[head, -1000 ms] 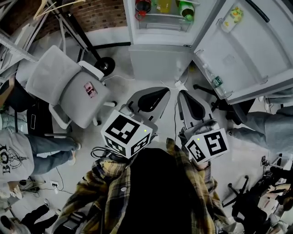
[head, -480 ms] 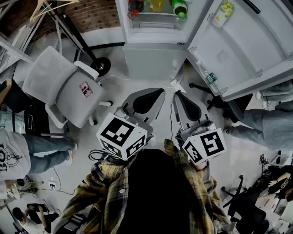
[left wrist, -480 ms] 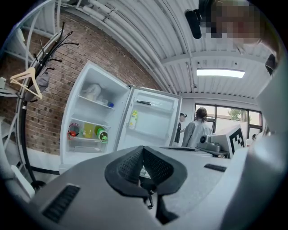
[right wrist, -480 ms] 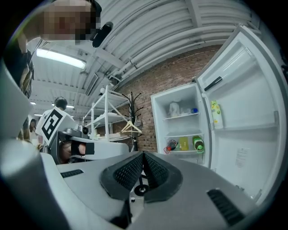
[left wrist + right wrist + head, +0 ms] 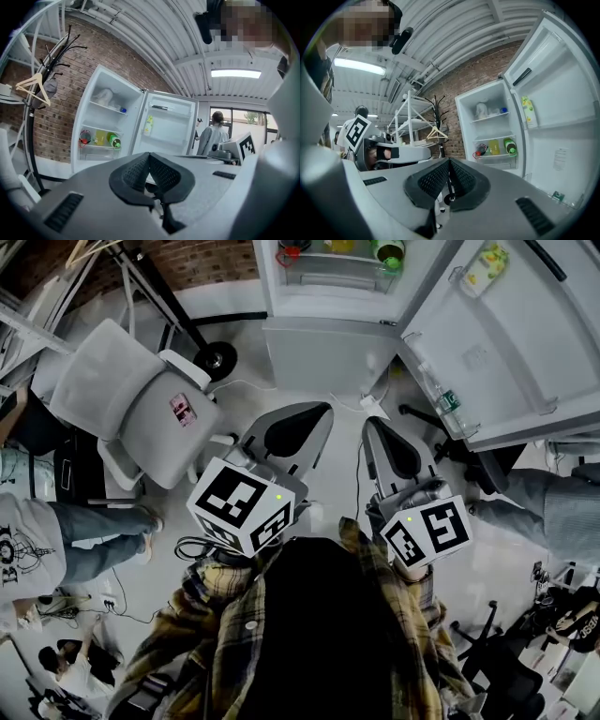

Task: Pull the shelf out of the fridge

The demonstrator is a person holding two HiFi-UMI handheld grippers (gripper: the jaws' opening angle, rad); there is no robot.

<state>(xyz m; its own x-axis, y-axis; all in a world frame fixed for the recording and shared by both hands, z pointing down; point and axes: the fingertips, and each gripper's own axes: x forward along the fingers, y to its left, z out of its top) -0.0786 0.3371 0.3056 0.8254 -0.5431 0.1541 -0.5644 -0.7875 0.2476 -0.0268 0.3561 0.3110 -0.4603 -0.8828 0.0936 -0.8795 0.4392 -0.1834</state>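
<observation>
Facing the open fridge at twelve o'clock in the head view, the person holds both tools roughly level and well short of it. The left gripper has its jaws pressed together with nothing between them. The right gripper, at its three o'clock, is clenched the same way and is also empty.

The shelf sits fully seated in the fridge's lower half, apart from both grippers. It carries a red-capped bottle, a yellow bottle and a green bottle side by side. The fridge door stands swung wide toward two o'clock, with a yellow-green container in an upper bin.

A grey office chair stands at ten o'clock of the person. In the left gripper view, a coat rack with a wooden hanger stands at nine o'clock of the fridge, against a brick wall.
</observation>
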